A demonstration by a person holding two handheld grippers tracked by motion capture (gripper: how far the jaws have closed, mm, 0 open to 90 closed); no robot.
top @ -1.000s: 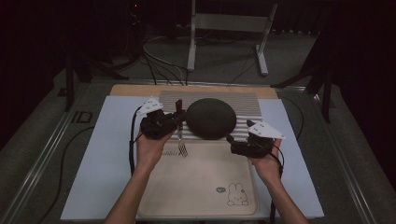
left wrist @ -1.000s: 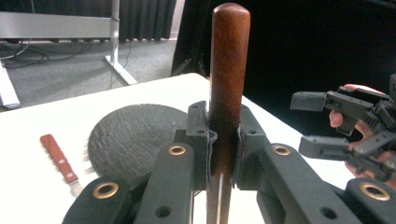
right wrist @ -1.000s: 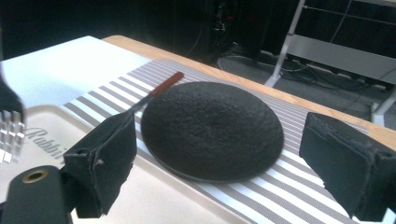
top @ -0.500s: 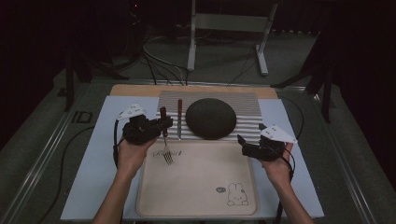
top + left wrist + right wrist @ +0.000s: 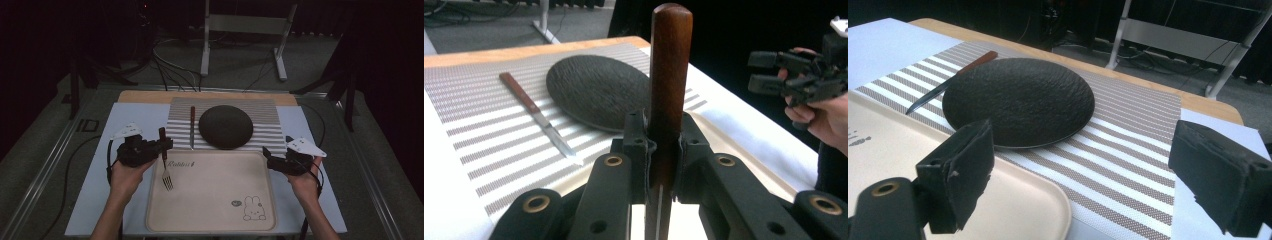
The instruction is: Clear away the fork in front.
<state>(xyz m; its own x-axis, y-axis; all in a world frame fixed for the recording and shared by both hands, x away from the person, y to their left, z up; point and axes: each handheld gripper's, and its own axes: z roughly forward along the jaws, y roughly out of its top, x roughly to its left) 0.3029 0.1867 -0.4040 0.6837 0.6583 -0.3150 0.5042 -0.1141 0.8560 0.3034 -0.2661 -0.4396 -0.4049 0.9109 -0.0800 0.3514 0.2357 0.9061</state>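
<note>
Left tool [image 5: 167, 145] carried fork [image 5: 164, 163] leftward off mat [image 5: 225, 122].

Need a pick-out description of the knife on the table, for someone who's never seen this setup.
Find the striped placemat at the far middle of the table, with the dark round plate on it. The knife lies flat just left of that plate, apart from it, wooden handle pointing away from the person. Unlike the fork, which the left tongs clamp over the tray, nothing holds it.

A dark recording lab. Loose cables [image 5: 175, 70] cross the floor behind the table [image 5: 90, 165]. A metal stand [image 5: 240, 30] rises beyond.
</note>
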